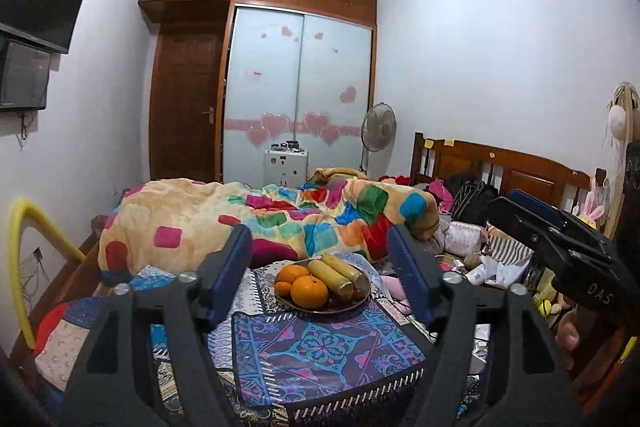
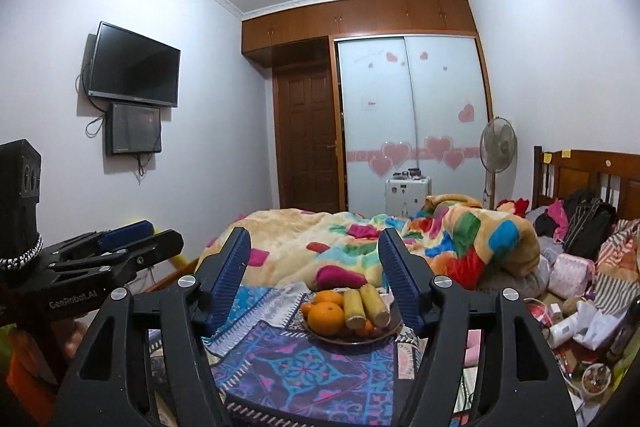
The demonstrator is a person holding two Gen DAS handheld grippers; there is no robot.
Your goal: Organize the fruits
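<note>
A brown plate (image 1: 326, 310) (image 2: 352, 341) rests on a patterned purple cloth (image 1: 320, 351) laid over the bed. It carries three oranges, the biggest (image 1: 309, 291) (image 2: 326, 315) at the front, and two yellow cylindrical pieces (image 1: 334, 273) (image 2: 362, 303) lying side by side. Some small dark fruit shows at the plate's rim. My left gripper (image 1: 318, 239) is open and held above and short of the plate, nothing between its blue pads. My right gripper (image 2: 314, 239) is also open and empty, and it frames the plate from the same side. Each gripper shows at the edge of the other's view.
A bunched multicoloured blanket (image 1: 280, 223) lies just behind the plate. Bags, clothes and packets (image 2: 576, 267) crowd the bed's right side below a wooden headboard (image 1: 500, 167). A fan (image 1: 379, 127), wardrobe doors (image 1: 300, 87), a wall TV (image 2: 134, 65) and a yellow tube (image 1: 18, 267) are around.
</note>
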